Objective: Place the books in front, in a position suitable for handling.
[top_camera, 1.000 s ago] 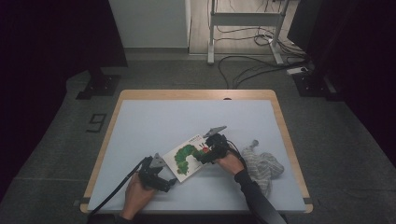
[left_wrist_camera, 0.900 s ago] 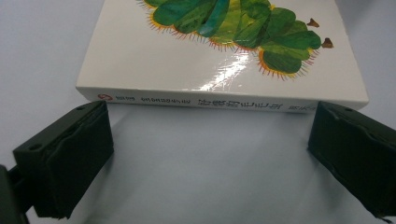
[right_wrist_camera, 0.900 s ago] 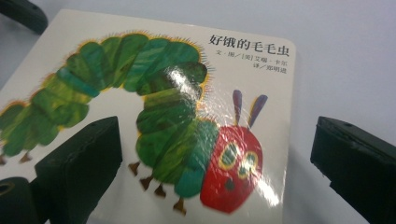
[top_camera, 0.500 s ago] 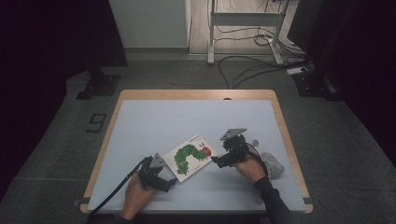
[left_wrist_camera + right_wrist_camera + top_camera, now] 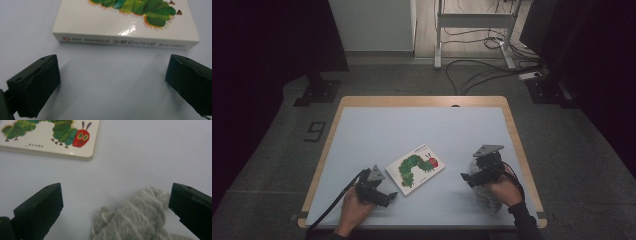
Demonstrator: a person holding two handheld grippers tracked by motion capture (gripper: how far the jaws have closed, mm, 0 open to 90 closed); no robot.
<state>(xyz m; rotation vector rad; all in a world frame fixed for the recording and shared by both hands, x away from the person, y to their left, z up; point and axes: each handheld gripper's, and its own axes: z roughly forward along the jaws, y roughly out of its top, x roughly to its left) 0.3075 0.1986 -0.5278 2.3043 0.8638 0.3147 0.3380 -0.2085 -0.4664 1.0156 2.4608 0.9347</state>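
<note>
A white picture book (image 5: 416, 167) with a green caterpillar on its cover lies flat at the table's front middle. My left gripper (image 5: 389, 196) rests just in front of the book's left corner, open, and its view has the book's spine (image 5: 125, 41) ahead of the empty jaws (image 5: 112, 82). My right gripper (image 5: 467, 179) stands open to the right of the book, apart from it. A grey knitted cloth (image 5: 486, 199) lies under that hand. In the right gripper view the cloth (image 5: 135, 220) sits between the spread jaws (image 5: 115, 207), with the book (image 5: 50, 137) farther off.
The pale blue table top (image 5: 412, 130) has a wooden rim (image 5: 517, 145). Behind the table, cables (image 5: 477, 75) lie on the floor by a metal desk frame (image 5: 439, 30). A dark stand base (image 5: 314, 92) sits at the far left.
My right gripper has moved right, away from the book's right edge, and now hovers over the grey cloth. The left gripper and the book have stayed put.
</note>
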